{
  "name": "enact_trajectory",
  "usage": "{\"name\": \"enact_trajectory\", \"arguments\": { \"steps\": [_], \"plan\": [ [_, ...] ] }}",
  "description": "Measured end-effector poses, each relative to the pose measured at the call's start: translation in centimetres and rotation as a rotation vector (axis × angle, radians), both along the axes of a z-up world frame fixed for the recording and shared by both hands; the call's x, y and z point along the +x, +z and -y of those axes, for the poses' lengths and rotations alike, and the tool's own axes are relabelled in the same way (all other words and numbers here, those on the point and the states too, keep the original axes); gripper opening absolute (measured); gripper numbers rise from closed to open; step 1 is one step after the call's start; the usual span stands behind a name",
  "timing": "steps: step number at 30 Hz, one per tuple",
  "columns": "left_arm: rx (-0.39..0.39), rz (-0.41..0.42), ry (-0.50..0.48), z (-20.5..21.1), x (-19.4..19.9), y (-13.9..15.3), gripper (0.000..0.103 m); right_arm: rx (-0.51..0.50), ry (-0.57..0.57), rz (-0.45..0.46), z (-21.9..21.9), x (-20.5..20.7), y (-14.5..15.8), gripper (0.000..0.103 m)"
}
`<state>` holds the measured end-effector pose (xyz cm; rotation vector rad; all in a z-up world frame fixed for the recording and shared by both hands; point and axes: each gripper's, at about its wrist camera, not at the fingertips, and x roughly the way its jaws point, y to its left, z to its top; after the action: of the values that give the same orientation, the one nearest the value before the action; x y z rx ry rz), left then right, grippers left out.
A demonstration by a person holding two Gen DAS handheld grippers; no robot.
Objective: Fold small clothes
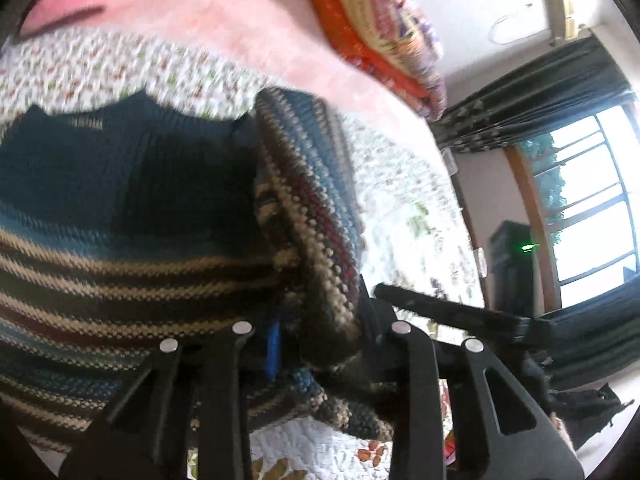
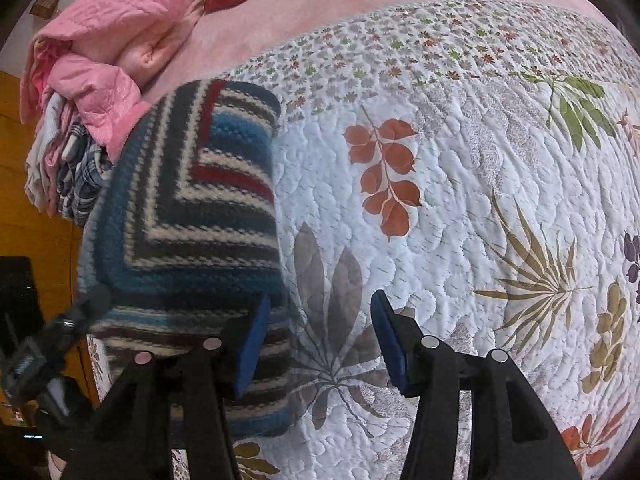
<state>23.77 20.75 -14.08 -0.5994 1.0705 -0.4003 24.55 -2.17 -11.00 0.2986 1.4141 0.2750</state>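
two grippers show, one per view. the left gripper (image 1: 320, 344) is clamped on a bunched fold of the striped sweater (image 1: 120, 272), its blue pad (image 1: 273, 354) pressed into the knit. the right gripper (image 2: 316, 344) has its jaws apart, holding nothing, with the left blue pad (image 2: 252, 352) touching the sweater's edge. the sweater lies on the leaf-print quilt (image 2: 460, 208), partly folded with one part laid over the body. beyond the sweater sits a pink heap of clothes (image 2: 108, 52), and a window (image 1: 592, 204) shows past the quilt's edge.
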Motion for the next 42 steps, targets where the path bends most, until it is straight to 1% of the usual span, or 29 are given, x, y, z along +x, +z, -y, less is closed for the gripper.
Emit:
{"name": "enact_trajectory", "arguments": {
  "steps": [3,7,10,13,18,20,23,25,28,29,30,32,34,36,39,40,41,42],
  "plan": [
    [-0.023,0.024,0.031,-2.1,-0.4,1.2,0.028,0.017,0.01,0.008,-0.5,-0.1,0.4,0.053],
    [-0.038,0.02,0.09,-5.8,-1.0,1.3,0.027,0.054,0.028,0.027,-1.4,-0.3,1.2,0.053],
    [-0.064,0.013,0.15,-9.4,-1.9,1.5,0.027,0.114,0.041,0.028,-2.4,-0.5,1.6,0.053],
    [-0.058,0.035,0.185,-12.2,-2.8,2.4,0.026,0.157,0.063,0.027,-3.7,-0.7,1.8,0.054],
    [-0.074,0.07,0.242,-17.4,-5.1,3.5,0.026,0.207,0.127,0.023,-7.3,-1.7,1.9,0.055],
    [-0.071,0.076,0.253,-18.3,-5.5,3.8,0.025,0.226,0.154,0.024,-8.8,-2.2,2.2,0.056],
    [-0.084,0.073,0.266,-20.8,-6.6,3.4,0.023,0.253,0.198,0.025,-11.3,-3.1,2.5,0.058],
    [-0.102,0.069,0.283,-22.7,-7.3,2.8,0.02,0.255,0.226,0.018,-12.6,-3.7,2.5,0.059],
    [-0.094,0.066,0.304,-24.5,-8.0,1.9,0.016,0.231,0.269,0.009,-14.6,-4.5,2.1,0.061],
    [-0.094,0.066,0.311,-25.2,-8.3,1.6,0.011,0.214,0.283,0.002,-15.3,-4.7,1.8,0.061],
    [-0.099,0.068,0.318,-25.7,-8.4,1.3,0.01,0.197,0.295,-0.004,-15.8,-5.0,1.4,0.061],
    [-0.101,0.05,0.337,-27.2,-8.8,0.1,0.004,0.162,0.313,-0.024,-16.7,-5.2,0.3,0.061],
    [-0.129,0.04,0.346,-28.1,-9.2,-0.7,0.0,0.122,0.33,-0.04,-17.4,-5.6,-0.8,0.063],
    [-0.151,0.031,0.339,-28.6,-9.6,-0.9,0.002,0.083,0.355,-0.038,-18.0,-5.9,-1.4,0.063],
    [-0.153,0.027,0.288,-27.8,-10.1,-0.6,0.015,0.069,0.369,-0.034,-18.5,-6.1,-1.5,0.065],
    [-0.144,0.02,0.27,-27.3,-10.2,-0.6,0.027,0.071,0.368,-0.034,-18.5,-6.0,-1.4,0.065],
    [-0.126,0.004,0.251,-26.7,-10.3,-0.7,0.041,0.077,0.365,-0.034,-18.5,-6.0,-1.4,0.065],
    [-0.108,-0.017,0.228,-26.1,-10.3,-1.0,0.046,0.08,0.362,-0.035,-18.4,-5.9,-1.4,0.065]
  ]
}}
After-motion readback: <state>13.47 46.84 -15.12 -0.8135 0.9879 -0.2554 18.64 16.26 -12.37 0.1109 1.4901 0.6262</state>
